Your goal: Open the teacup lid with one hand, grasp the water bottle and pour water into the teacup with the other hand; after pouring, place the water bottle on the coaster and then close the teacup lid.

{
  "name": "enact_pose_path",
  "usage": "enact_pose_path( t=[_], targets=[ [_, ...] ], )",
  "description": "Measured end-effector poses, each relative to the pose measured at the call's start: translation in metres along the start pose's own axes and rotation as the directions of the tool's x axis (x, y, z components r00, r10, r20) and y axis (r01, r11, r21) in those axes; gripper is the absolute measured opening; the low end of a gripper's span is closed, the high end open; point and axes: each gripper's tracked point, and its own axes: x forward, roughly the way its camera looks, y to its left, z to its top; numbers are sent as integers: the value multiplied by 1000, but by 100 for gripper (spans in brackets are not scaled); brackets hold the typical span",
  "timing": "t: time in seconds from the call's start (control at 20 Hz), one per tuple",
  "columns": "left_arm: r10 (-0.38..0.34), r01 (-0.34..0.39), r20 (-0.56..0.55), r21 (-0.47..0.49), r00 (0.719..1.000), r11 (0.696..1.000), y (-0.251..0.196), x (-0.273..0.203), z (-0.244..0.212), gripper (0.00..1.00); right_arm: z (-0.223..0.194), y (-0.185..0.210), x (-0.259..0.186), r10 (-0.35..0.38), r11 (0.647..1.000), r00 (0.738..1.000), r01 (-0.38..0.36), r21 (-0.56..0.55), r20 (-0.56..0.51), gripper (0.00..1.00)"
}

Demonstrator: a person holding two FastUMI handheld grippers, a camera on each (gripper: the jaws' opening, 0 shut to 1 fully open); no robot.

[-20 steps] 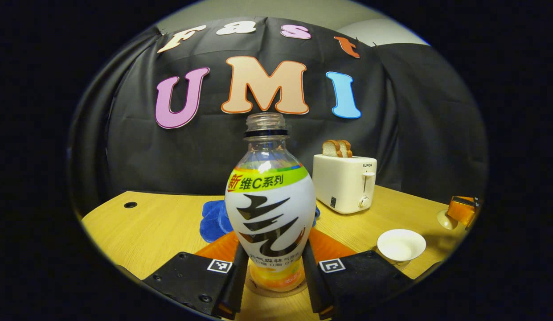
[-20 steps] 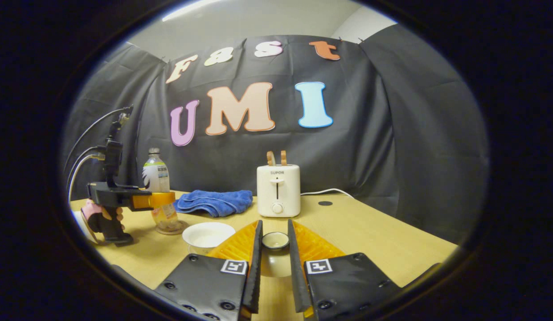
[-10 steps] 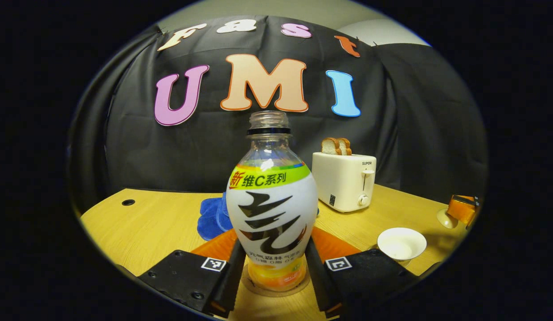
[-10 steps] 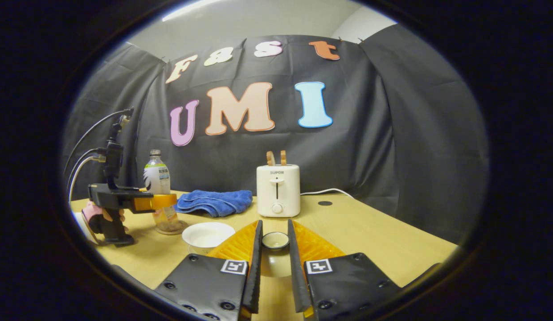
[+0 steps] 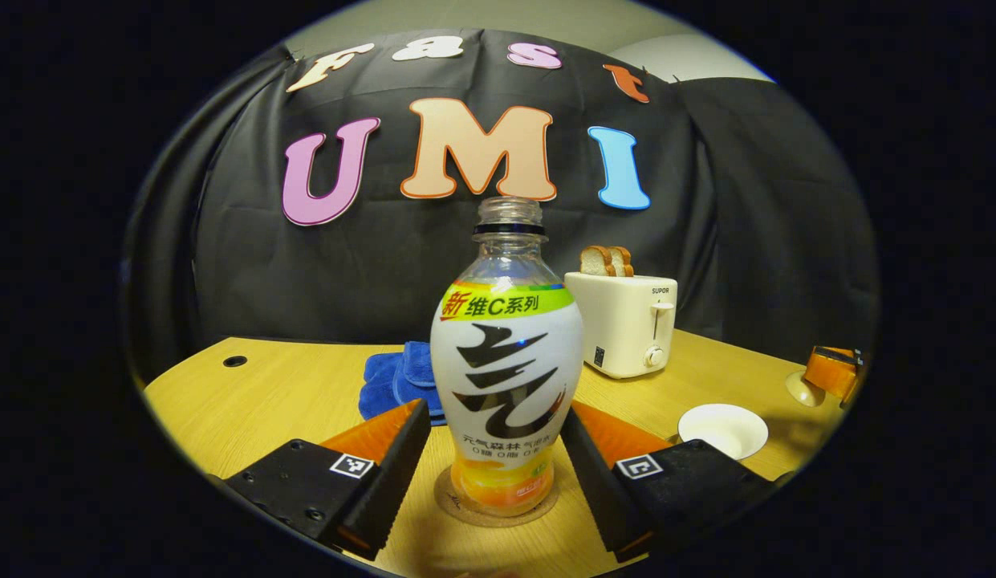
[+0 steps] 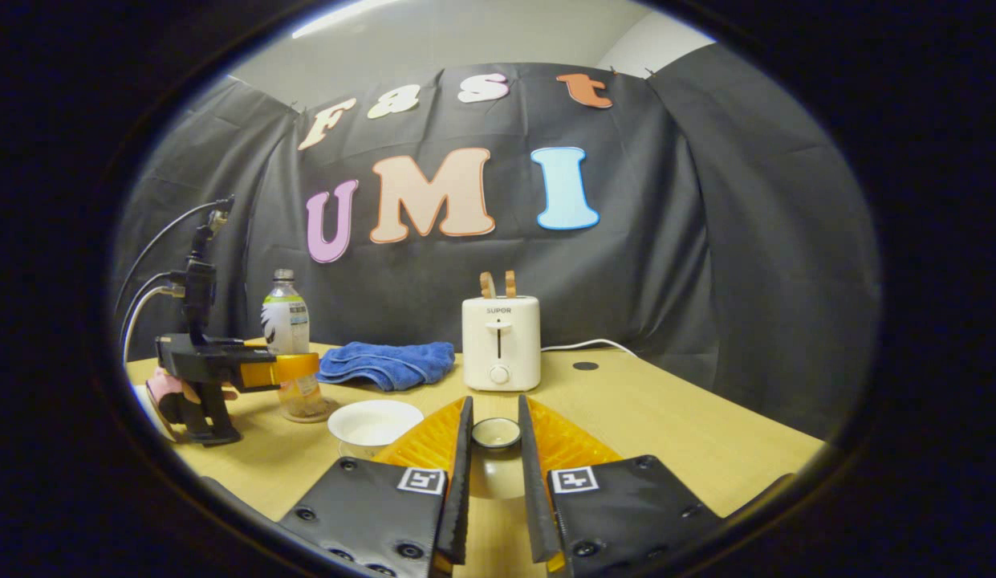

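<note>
On round coaster (image 5: 498,504), plastic bottle (image 5: 506,377)

At the bottom of the left gripper view, the left gripper (image 5: 498,474) now stands open, its fingers (image 5: 397,461) spread clear of the water bottle (image 5: 506,377), which they were clamping a second ago. The bottle stands alone on the round coaster (image 5: 498,507) and sits slightly right of its earlier place in the frame. At the left edge of the right gripper view, the same gripper (image 6: 293,371) has edged back from the bottle (image 6: 287,325).
</note>
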Motion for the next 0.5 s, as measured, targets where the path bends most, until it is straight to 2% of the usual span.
enact_pose_path(
  t=[0.1,0.3,0.5],
  targets=[
    [-4,3,32,32,999,999,-4,-8,5,95,0,1,-1,3,1000,1000,-3,0,0,34],
    [-2,-1,113,26,994,1000,-3,-27,16,94,-1,3,0,11,1000,1000,-11,0,-2,33],
    [25,-27,106,22,994,999,7,-44,12,94,-1,13,4,30,1000,1000,-30,1,-3,34]
  ],
)
